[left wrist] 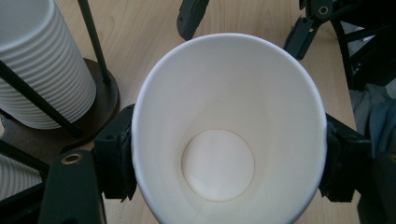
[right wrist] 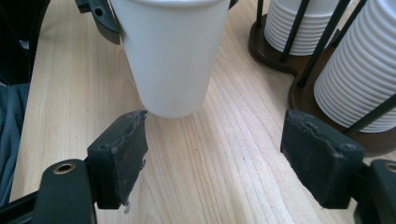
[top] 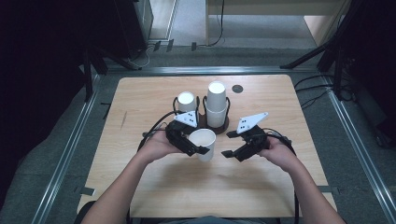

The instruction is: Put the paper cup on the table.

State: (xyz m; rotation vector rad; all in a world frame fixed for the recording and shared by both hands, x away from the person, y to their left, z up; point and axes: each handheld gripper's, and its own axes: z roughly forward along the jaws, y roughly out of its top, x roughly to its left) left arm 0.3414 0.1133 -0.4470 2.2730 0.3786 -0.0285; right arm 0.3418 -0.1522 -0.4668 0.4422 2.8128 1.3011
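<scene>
A white paper cup stands mouth up near the middle of the wooden table, and my left gripper is shut on it. From above I look straight into the empty cup, its rim squeezed slightly oval between the two black pads. My right gripper is open just right of the cup, its jaws wide apart. Ahead of that gripper the cup rises close by, with nothing between the pads.
A dark two-slot cup holder stands behind the grippers, with a short stack of white cups on the left and a taller stack on the right. A small dark disc lies at the table's far edge.
</scene>
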